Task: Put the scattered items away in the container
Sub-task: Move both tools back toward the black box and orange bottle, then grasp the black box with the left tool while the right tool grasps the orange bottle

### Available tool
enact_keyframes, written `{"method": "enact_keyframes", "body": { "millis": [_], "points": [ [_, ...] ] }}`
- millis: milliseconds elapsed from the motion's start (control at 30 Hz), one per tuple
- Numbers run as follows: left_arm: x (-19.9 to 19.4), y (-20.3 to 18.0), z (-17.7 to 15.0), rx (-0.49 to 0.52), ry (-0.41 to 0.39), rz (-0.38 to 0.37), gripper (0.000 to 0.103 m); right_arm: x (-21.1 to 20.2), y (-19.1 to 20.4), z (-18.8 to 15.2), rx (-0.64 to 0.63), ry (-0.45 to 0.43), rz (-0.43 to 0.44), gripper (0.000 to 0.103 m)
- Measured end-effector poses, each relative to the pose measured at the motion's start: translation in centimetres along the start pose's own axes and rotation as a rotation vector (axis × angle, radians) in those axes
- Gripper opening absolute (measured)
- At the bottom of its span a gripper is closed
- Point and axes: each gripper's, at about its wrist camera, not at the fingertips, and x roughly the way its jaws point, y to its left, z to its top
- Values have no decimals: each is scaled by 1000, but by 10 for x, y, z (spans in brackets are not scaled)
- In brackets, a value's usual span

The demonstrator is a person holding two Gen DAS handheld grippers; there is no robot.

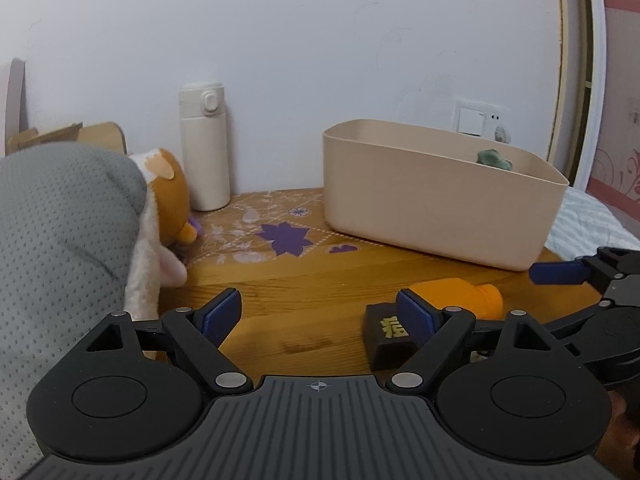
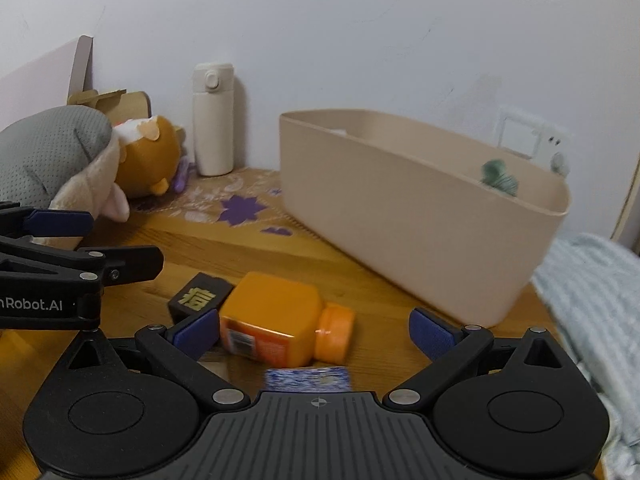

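Observation:
A beige container (image 1: 432, 200) stands on the wooden table, also in the right wrist view (image 2: 420, 216), with a green item (image 2: 500, 178) inside. An orange bottle (image 2: 280, 320) lies on its side in front of my right gripper (image 2: 316, 332), which is open. A dark block with a gold character (image 2: 198, 298) lies beside the bottle. A blue patterned item (image 2: 308, 378) lies just under the right gripper. My left gripper (image 1: 320, 316) is open and empty; the block (image 1: 386, 334) and bottle (image 1: 460, 296) sit by its right finger.
A plush toy with an orange head (image 1: 168, 196) and a grey cushion (image 1: 60, 240) lie at the left. A white flask (image 1: 204, 148) stands by the wall. A striped cloth (image 2: 592, 304) lies at the right table edge. A wall socket (image 1: 480, 120) is behind the container.

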Motion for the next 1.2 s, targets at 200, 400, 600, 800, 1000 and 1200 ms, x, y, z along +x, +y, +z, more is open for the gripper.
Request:
{"method": "enact_keyframes", "body": {
  "millis": [200, 400, 600, 800, 1000, 1200],
  "points": [
    [6, 1, -5, 3, 9, -12, 86, 16, 11, 0, -3, 35, 10, 103],
    [13, -5, -10, 14, 25, -29, 86, 28, 9, -4, -15, 65, -87, 103],
    [22, -21, -14, 50, 33, -60, 86, 29, -11, -6, 19, 86, -94, 103],
    [39, -27, -16, 51, 67, -69, 86, 37, -25, -9, 15, 109, -88, 103],
    [55, -25, -11, -11, 101, -45, 86, 39, -35, -9, -62, 73, -39, 103],
    [57, -25, -13, 20, 104, 107, 86, 45, -37, -9, -121, 47, 21, 103]
  ]
}}
